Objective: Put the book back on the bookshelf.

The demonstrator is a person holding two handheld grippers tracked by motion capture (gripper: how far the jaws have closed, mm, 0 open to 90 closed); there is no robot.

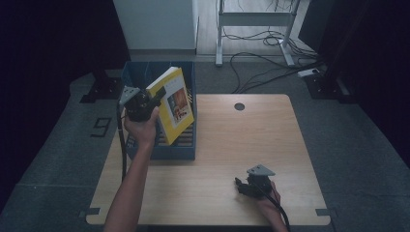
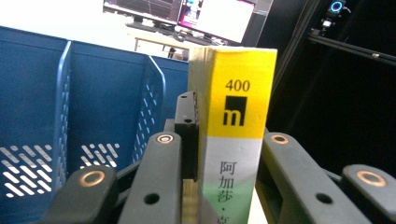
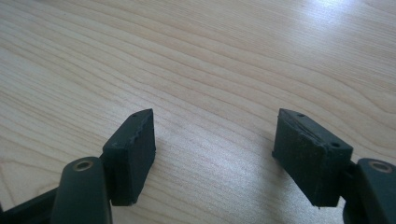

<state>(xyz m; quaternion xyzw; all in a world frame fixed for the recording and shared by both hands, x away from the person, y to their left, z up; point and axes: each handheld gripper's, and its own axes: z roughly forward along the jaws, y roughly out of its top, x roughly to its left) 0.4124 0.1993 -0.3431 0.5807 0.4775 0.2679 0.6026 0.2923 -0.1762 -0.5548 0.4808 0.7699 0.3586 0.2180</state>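
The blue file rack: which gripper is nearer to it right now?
Left. The left gripper hangs over the blue file rack, shut on the yellow book. The right gripper rests open on the table, well off to the rack's right and nearer the person.

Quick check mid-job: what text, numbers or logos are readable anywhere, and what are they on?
"400": book spine, yellow part.
"m": white on black square, same spine.
"阿加莎": lower spine; the rest is cut off.
Book cover print: too small to read.
Monitor text: blurred.
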